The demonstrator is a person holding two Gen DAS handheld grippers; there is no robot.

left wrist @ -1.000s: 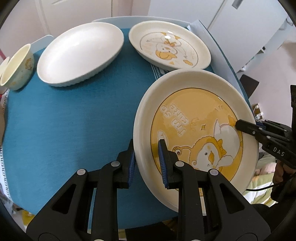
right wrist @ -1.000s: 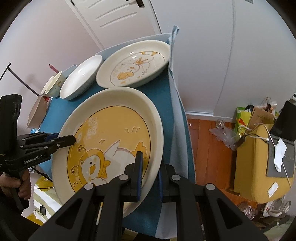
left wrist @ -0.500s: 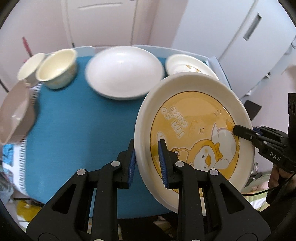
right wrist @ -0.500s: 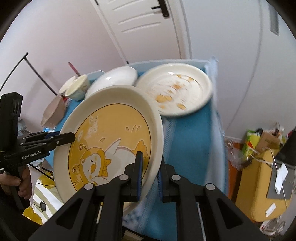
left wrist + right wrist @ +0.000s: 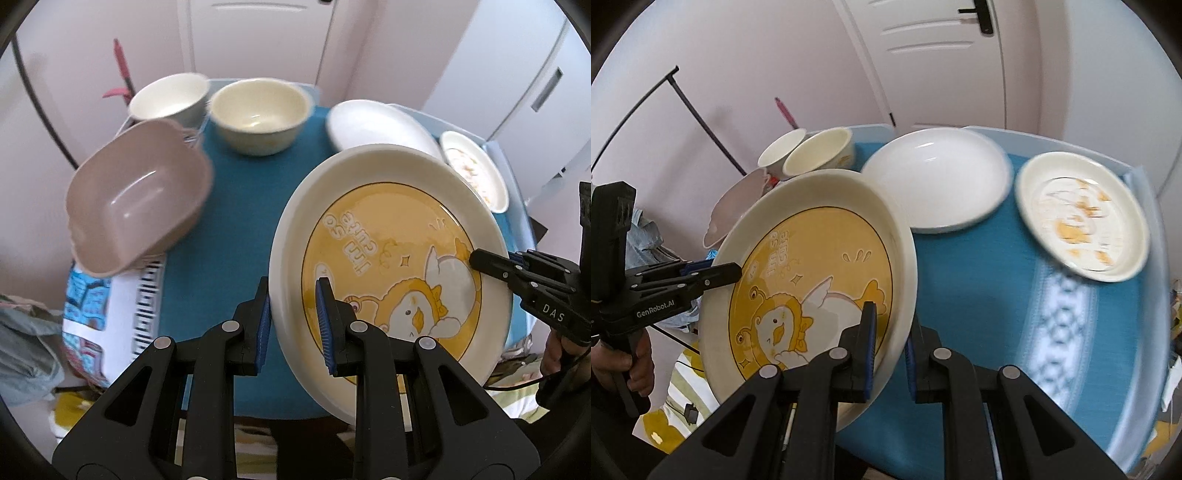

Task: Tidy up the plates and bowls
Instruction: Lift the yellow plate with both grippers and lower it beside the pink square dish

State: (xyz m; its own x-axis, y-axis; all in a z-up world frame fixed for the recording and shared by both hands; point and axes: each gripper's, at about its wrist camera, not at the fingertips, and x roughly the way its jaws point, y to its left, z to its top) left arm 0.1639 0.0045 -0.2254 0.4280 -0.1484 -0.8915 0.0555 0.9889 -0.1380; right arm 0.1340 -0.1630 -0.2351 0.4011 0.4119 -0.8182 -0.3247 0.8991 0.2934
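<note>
1. A large round cream ceramic plate with a yellow cartoon duck picture is held in the air above a table covered with a teal cloth, tilted so that its printed face shows to both cameras.
2. The left gripper is clamped on the plate's near rim: one blue pad sits on the printed face, the other behind the rim.
3. The right gripper is clamped on the opposite rim of the same plate, with one pad on the face and one on the underside.
4. In the left wrist view the right gripper's black fingers reach onto the plate's edge by the duck's wing; part of a hand shows below them.
5. In the right wrist view the left gripper comes in from the left side onto the plate's rim, with a hand around its grip.
6. On the cloth beyond the held plate lies a plain white shallow round dish.
7. Beside that, nearer the table's right edge, lies a smaller cream plate with an orange cartoon print, blurred.
8. At the far left of the table stand a cream round bowl and a white cup-like bowl, just beside each other.
9. In front of them sits a dusty-pink plastic rectangular tub, tilted, resting on a patterned blue and white cloth at the table's left edge.
10. A white panelled door stands behind the table.
</note>
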